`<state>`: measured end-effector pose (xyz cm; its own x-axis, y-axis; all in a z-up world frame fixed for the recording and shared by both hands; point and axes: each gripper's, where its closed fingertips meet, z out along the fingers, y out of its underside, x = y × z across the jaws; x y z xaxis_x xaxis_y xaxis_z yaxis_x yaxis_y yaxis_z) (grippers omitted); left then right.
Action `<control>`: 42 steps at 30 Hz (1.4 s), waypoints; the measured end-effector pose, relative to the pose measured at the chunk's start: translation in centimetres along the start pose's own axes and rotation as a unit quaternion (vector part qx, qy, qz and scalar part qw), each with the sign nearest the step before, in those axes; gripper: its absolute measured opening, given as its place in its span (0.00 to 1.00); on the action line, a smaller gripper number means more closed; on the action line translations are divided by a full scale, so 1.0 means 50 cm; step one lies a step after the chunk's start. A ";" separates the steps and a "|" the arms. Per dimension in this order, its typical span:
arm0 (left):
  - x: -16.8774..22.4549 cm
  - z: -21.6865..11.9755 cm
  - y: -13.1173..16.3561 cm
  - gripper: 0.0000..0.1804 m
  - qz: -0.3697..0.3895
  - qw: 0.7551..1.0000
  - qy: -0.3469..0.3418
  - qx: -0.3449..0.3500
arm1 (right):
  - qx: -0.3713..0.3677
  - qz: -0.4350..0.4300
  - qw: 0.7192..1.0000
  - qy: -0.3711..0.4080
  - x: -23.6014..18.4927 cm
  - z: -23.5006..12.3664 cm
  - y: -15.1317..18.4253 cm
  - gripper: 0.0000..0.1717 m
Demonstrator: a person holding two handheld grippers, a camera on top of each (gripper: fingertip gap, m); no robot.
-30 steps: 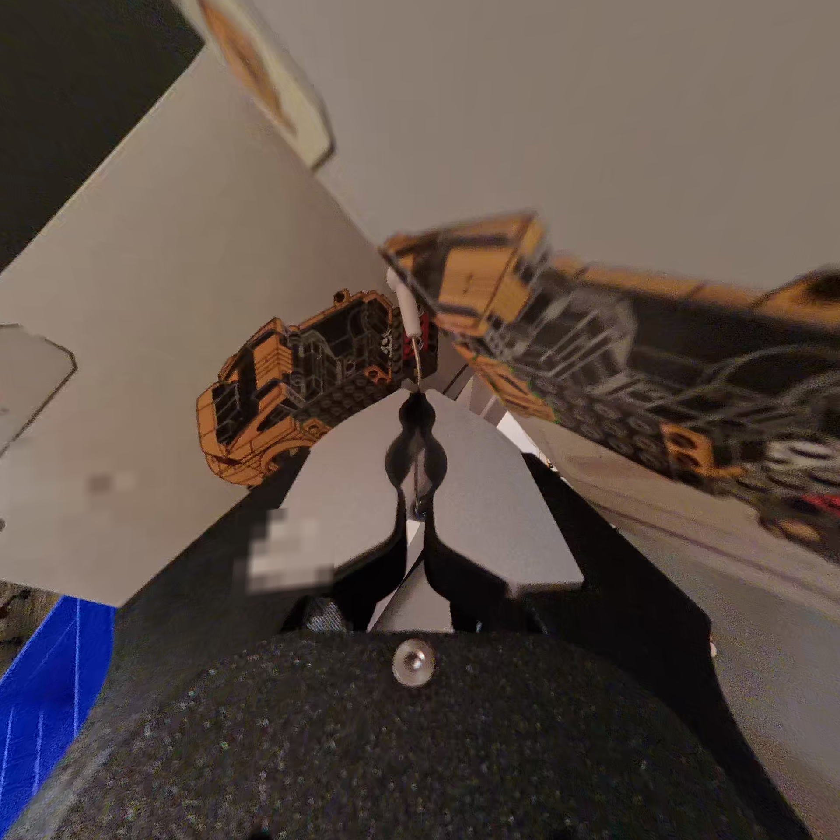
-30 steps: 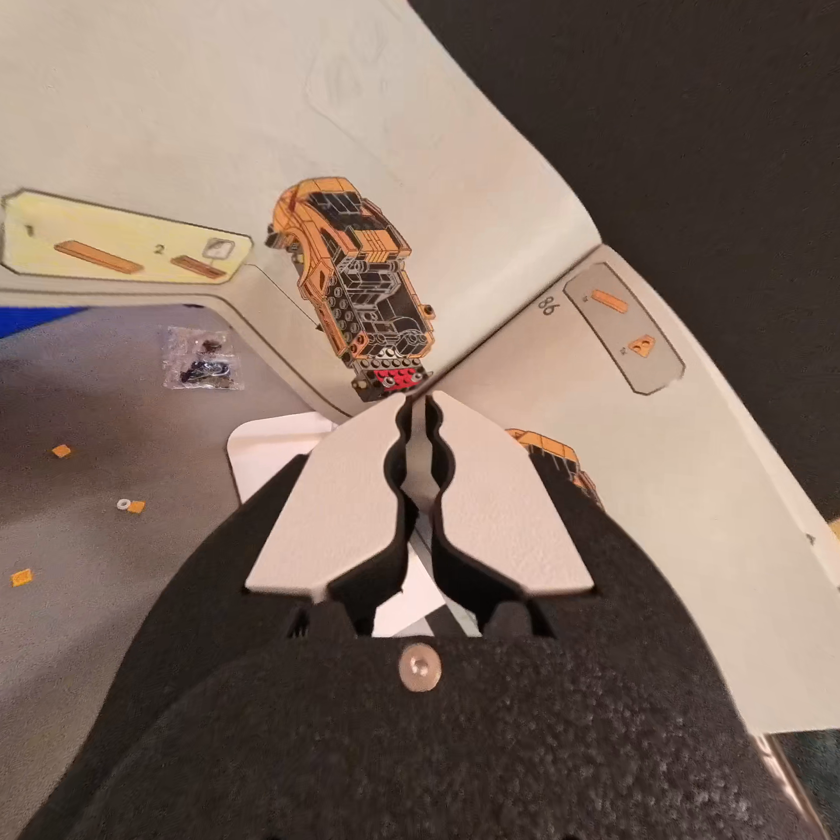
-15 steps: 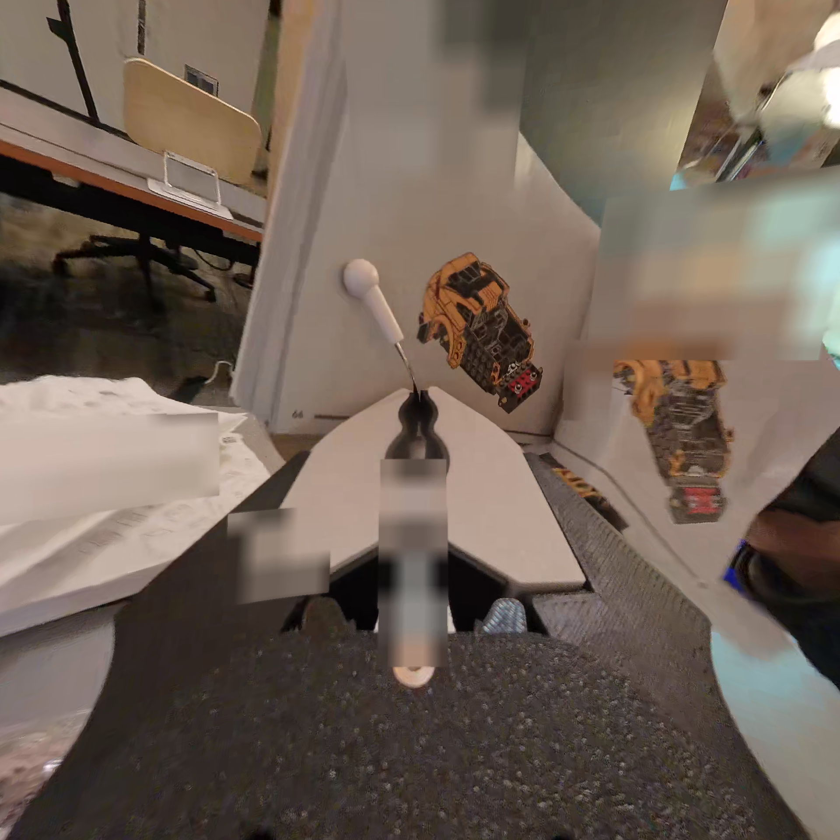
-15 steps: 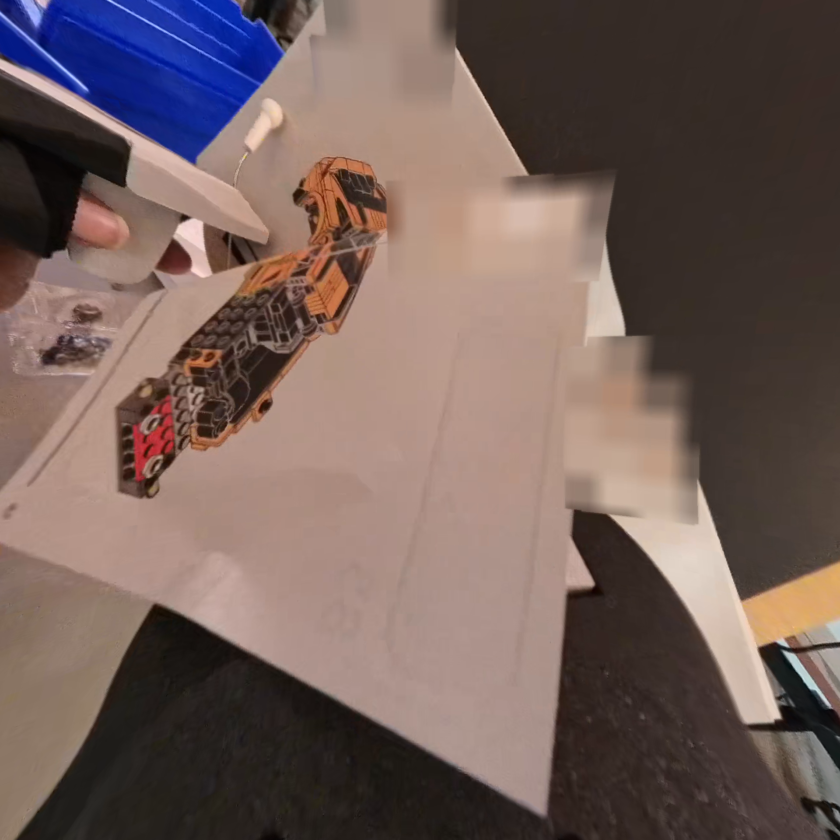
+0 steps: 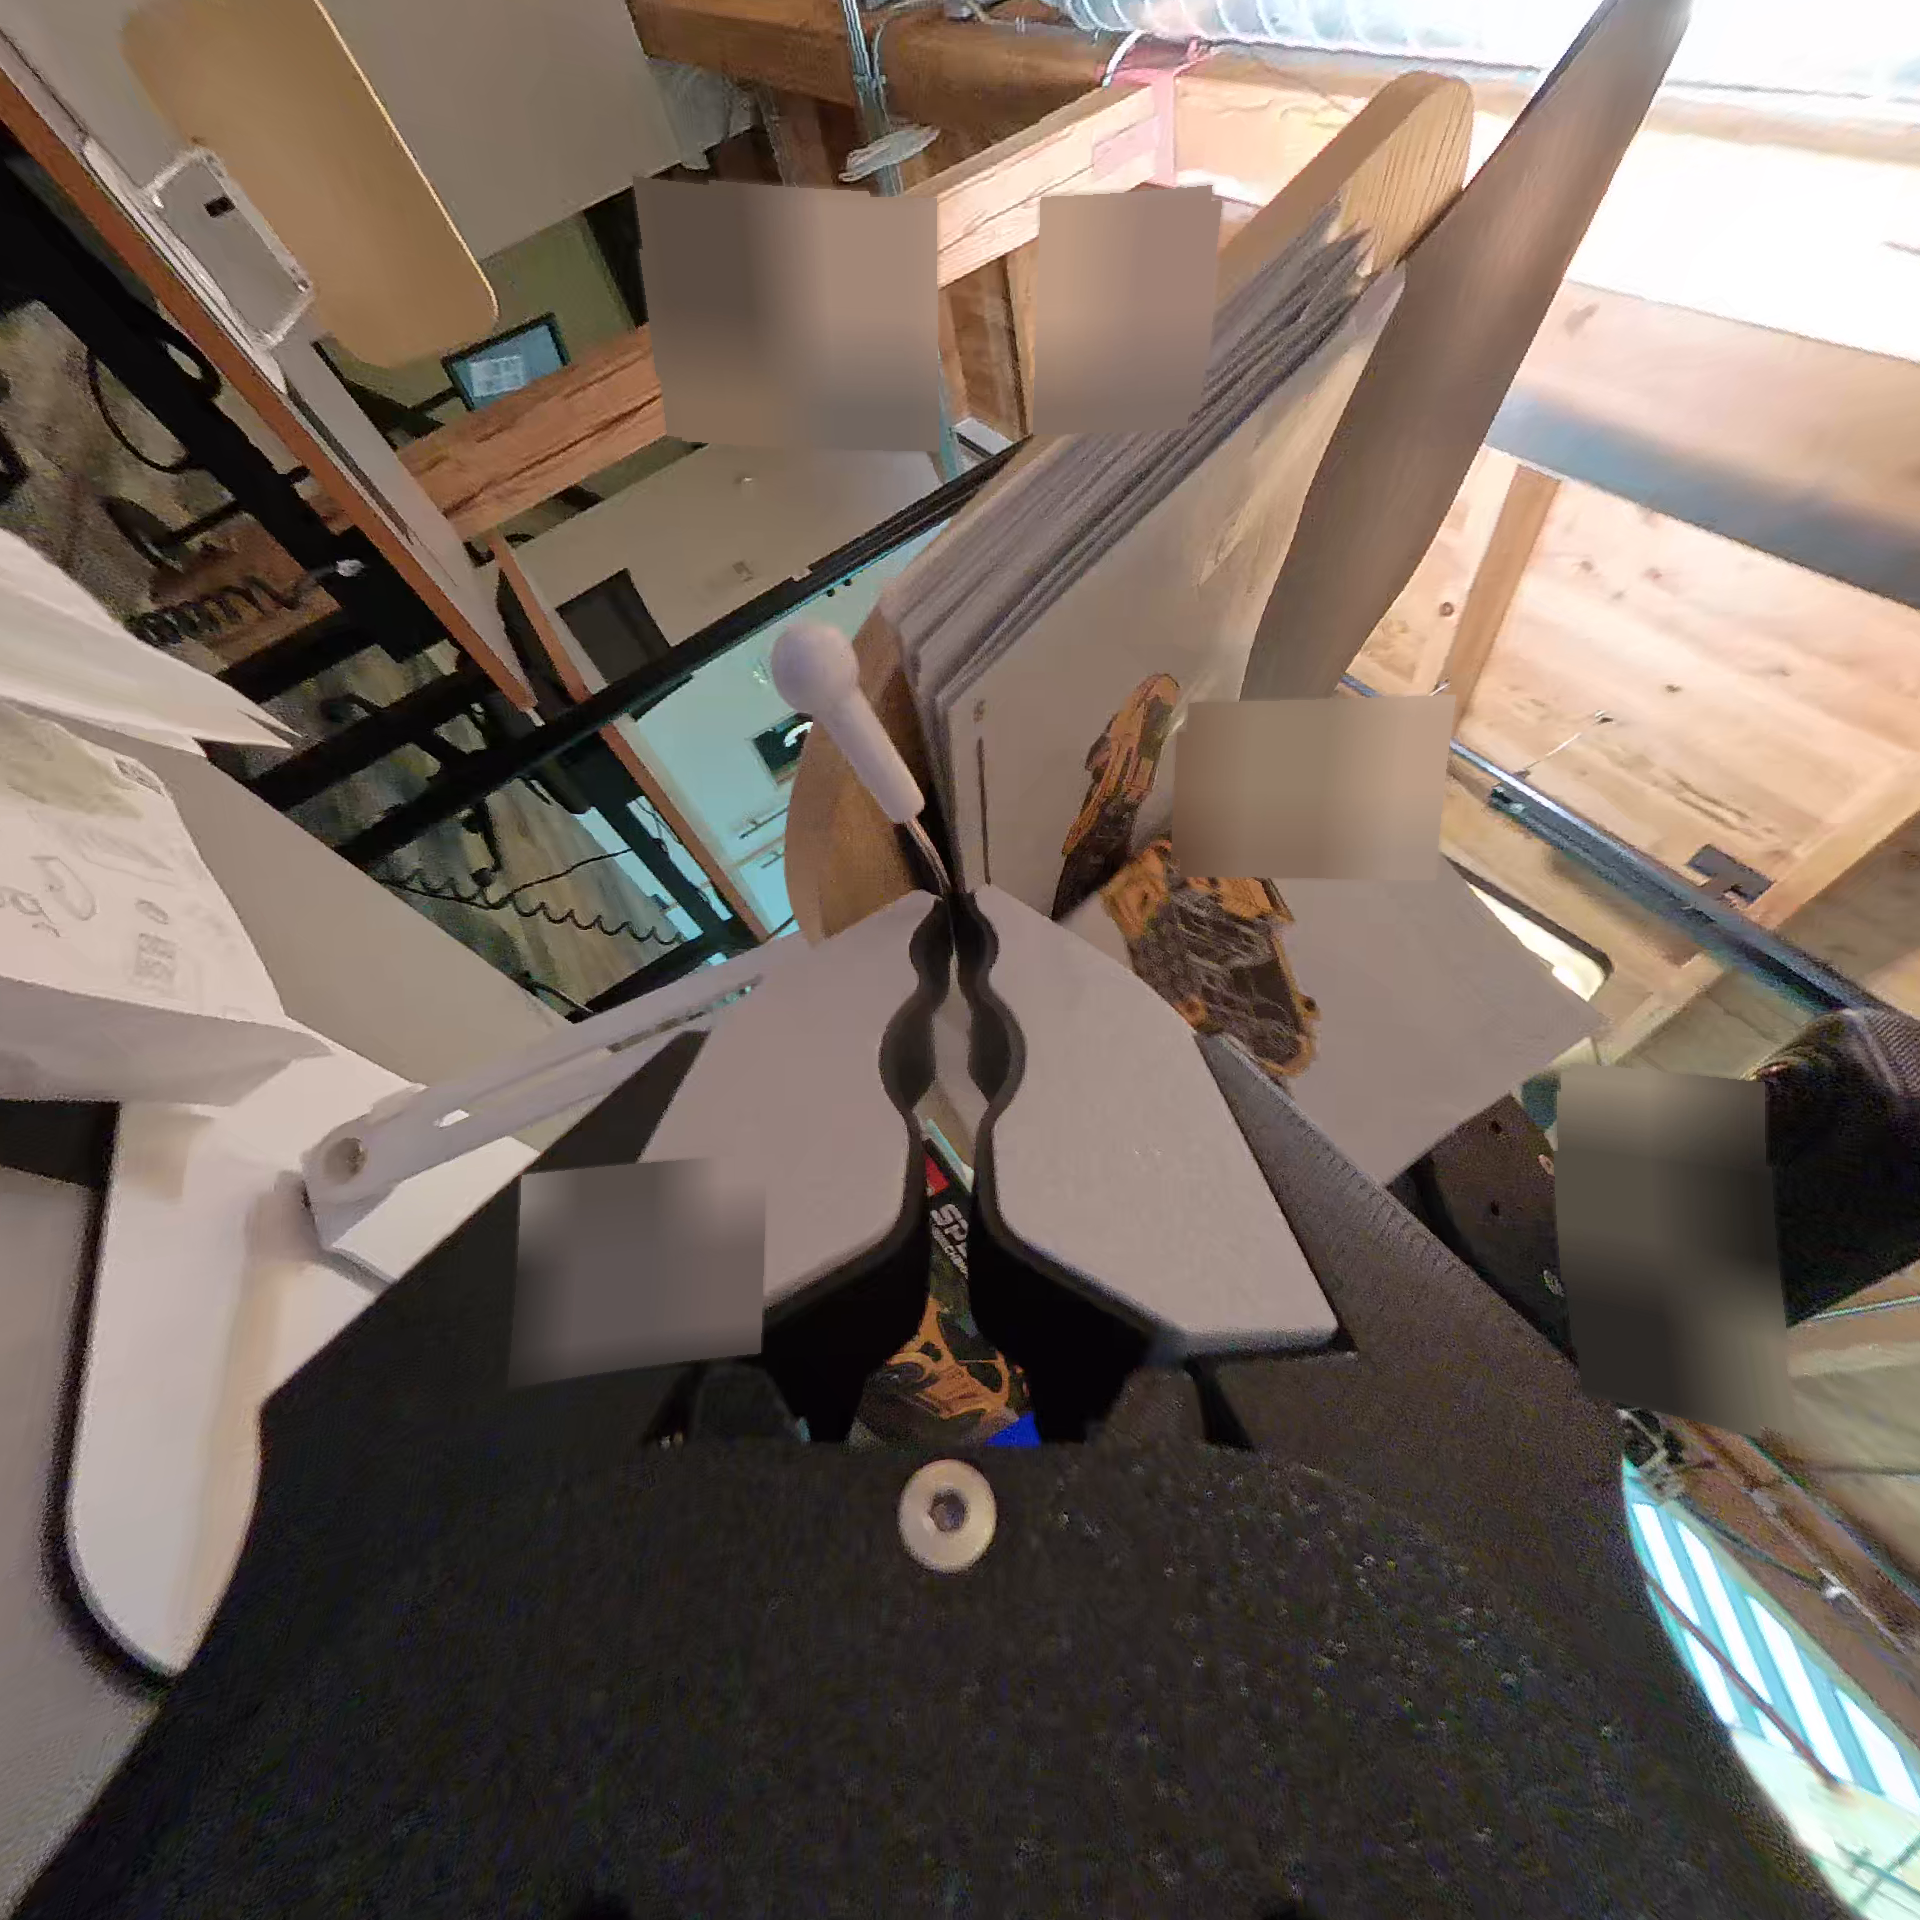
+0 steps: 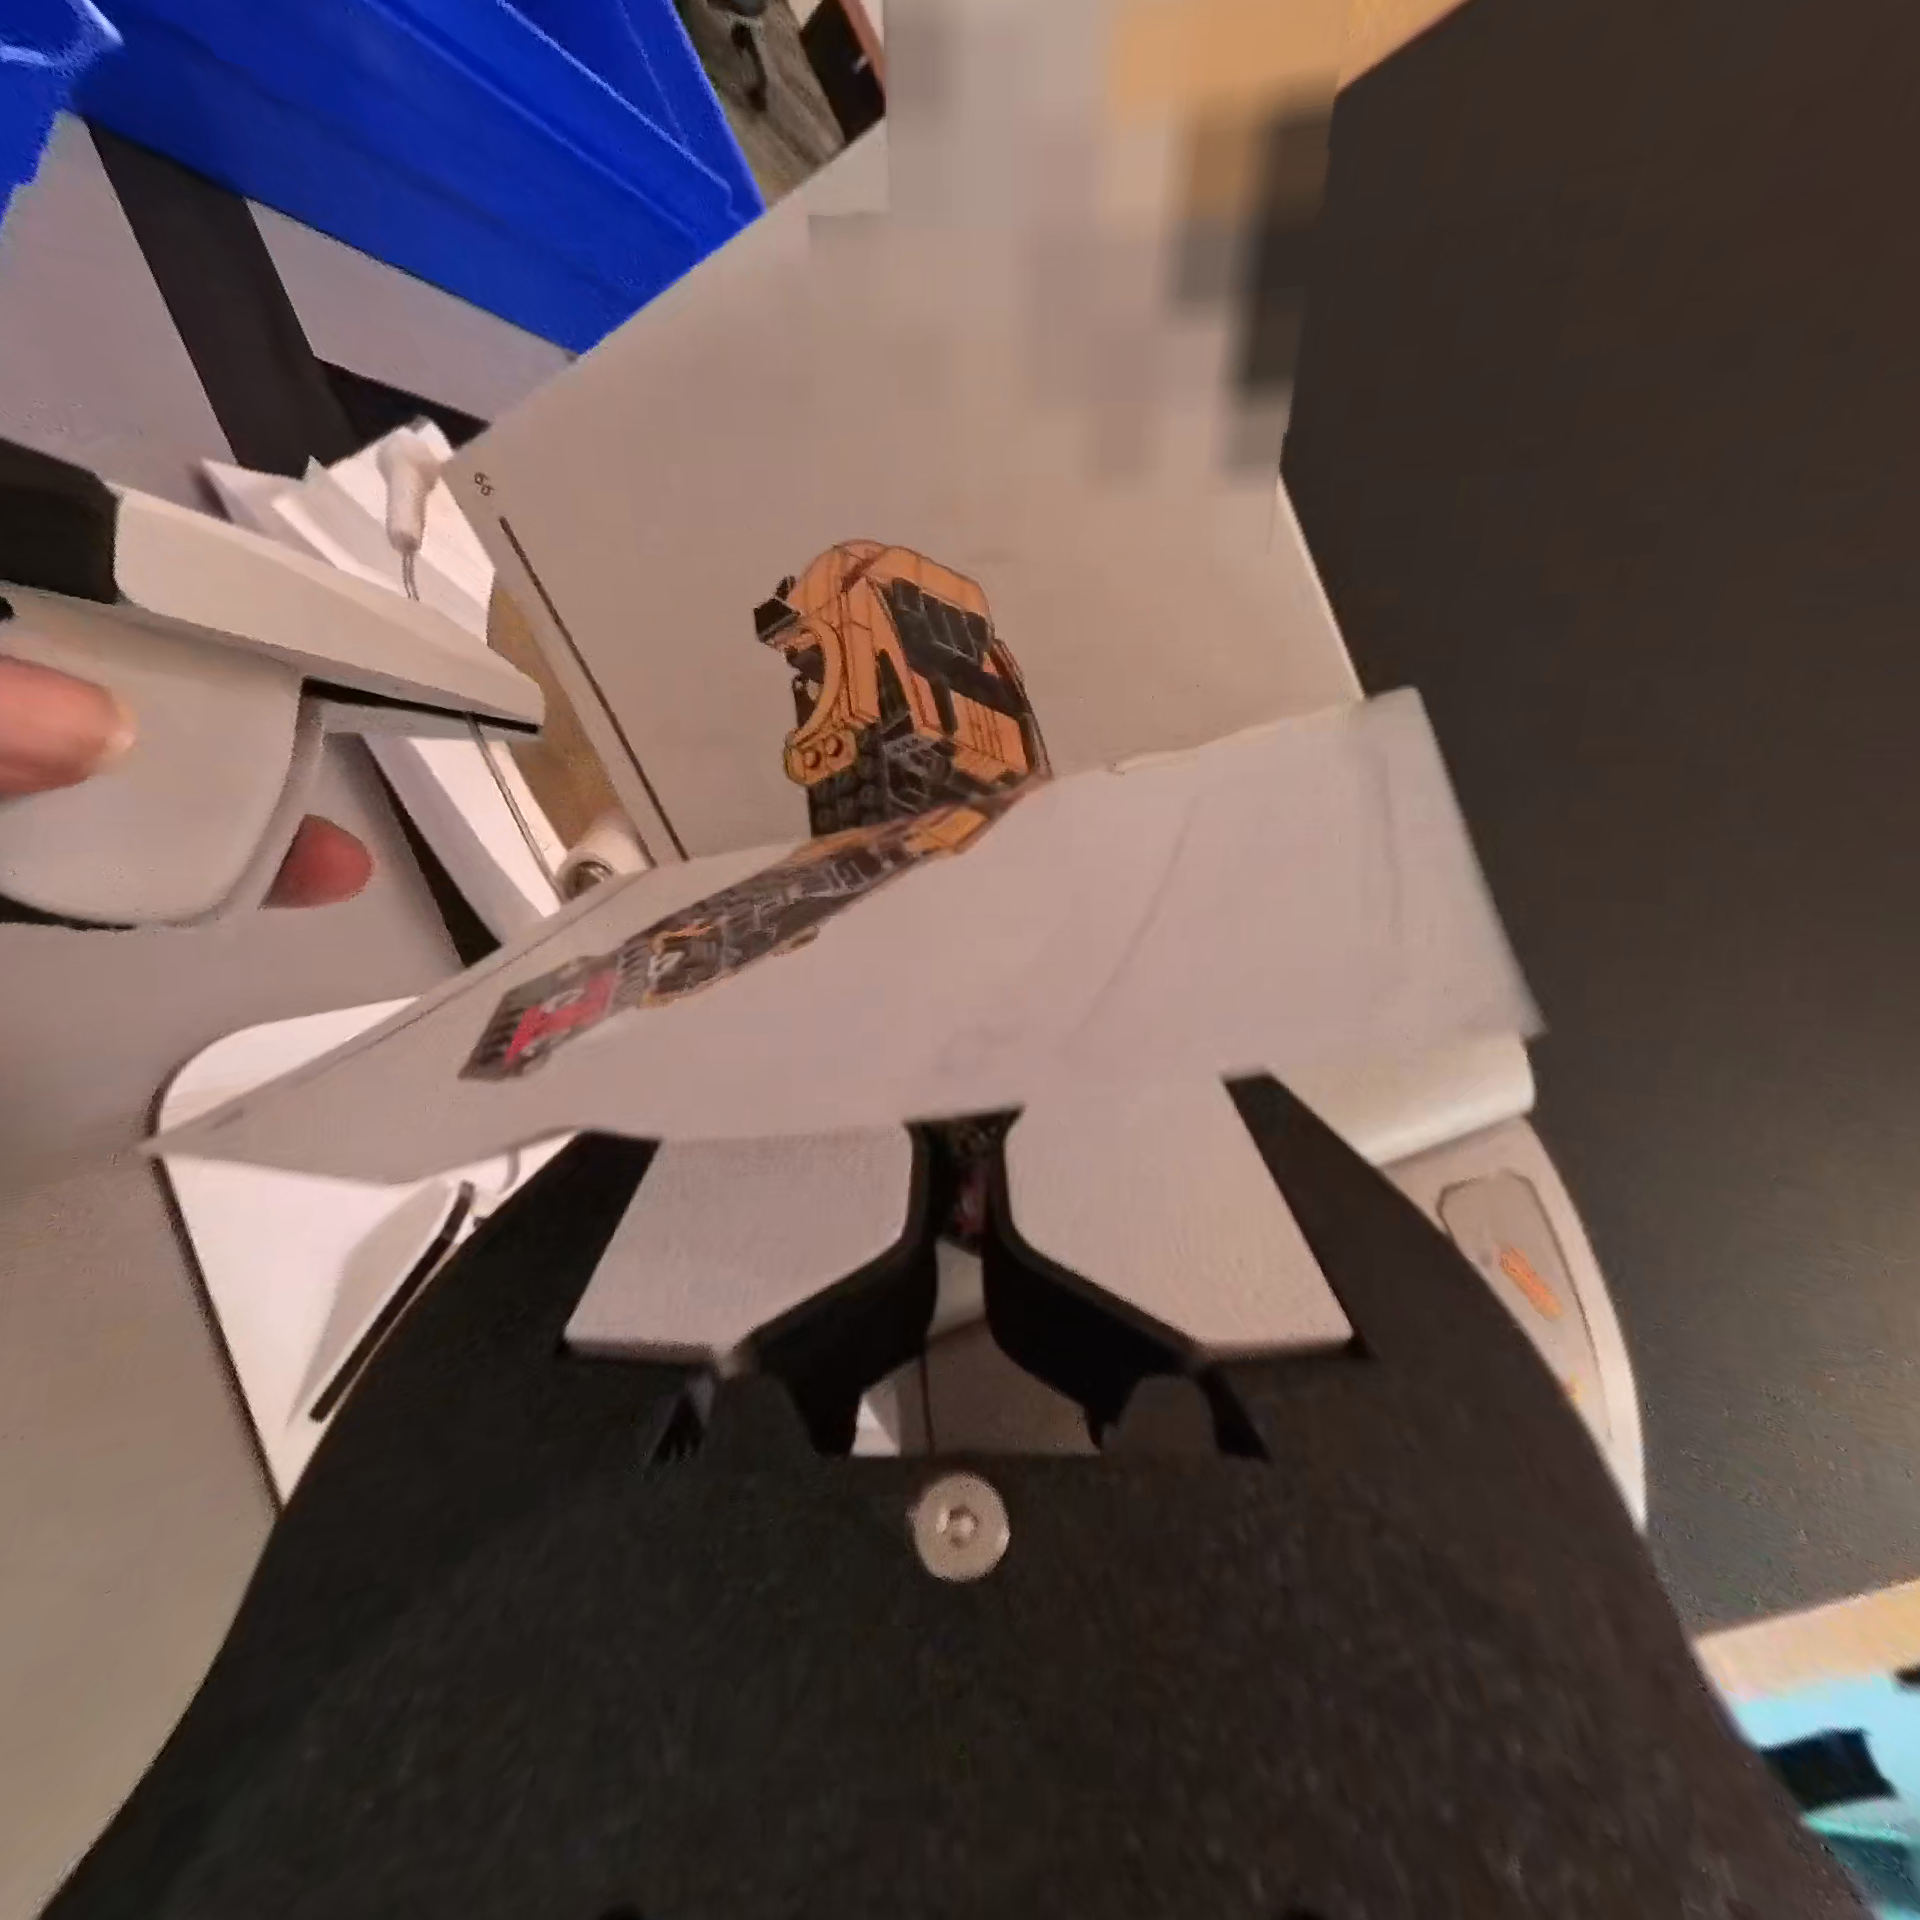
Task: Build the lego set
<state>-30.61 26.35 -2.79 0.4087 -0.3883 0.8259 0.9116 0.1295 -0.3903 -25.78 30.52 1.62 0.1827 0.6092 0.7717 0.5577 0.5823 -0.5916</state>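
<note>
My left gripper (image 5: 951, 899) is shut on the thin metal shaft of a pick tool with a white handle (image 5: 842, 717), which sticks up and to the left beside the edge of an instruction booklet (image 5: 1101, 644). The booklet stands upright, its pages printed with an orange and black brick truck. One loose page (image 6: 1039, 956) is lifted and lies across the fingertips of my right gripper (image 6: 961, 1138), hiding them. The visible parts of its fingers stand close together on the page's edge. The left gripper (image 6: 520, 712) and the hand (image 6: 62, 727) holding it show at the left in the right wrist view.
A white stand with a hinged arm (image 5: 499, 1101) lies under the booklet. Printed sheets (image 5: 104, 831) lie at the left. Blue bins (image 6: 416, 125) are behind and a dark panel (image 6: 1662, 623) is at the right. Wooden beams (image 5: 1662, 727) show above. Left tips to right tips: about 9 cm.
The booklet has swung from lying open to standing upright, and both views tilted up. The loose page rose over my right fingers. My left gripper kept the white-handled tool throughout.
</note>
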 end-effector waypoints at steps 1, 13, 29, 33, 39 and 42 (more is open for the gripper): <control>-0.001 -0.001 0.000 0.00 -0.004 1.000 0.005 0.002 | -0.007 -0.013 1.000 0.004 -0.006 0.007 -0.010 0.02; 0.006 -0.010 0.005 0.01 0.028 0.999 0.009 0.032 | -0.011 -0.090 0.996 0.014 -0.021 0.072 -0.120 0.01; 0.045 0.055 0.019 0.04 0.539 0.807 -0.123 -0.209 | 0.099 0.184 0.963 -0.171 0.000 0.022 -0.110 0.00; 0.046 0.055 0.021 0.04 0.546 0.793 -0.142 -0.230 | 0.082 0.186 0.974 -0.099 0.075 -0.045 -0.042 0.00; 0.052 0.055 0.024 0.04 0.547 0.789 -0.173 -0.220 | -0.065 0.063 0.995 -0.034 0.048 -0.052 0.134 0.00; 0.058 0.053 0.025 0.04 0.579 0.762 -0.194 -0.215 | -0.058 0.014 0.998 0.002 0.048 -0.040 0.129 0.00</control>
<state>-28.14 27.82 0.21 0.9867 0.0688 -0.1473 -0.1346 -0.1626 -0.9775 -20.15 34.67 0.14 0.2023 0.6219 0.7565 0.6429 0.4983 -0.5816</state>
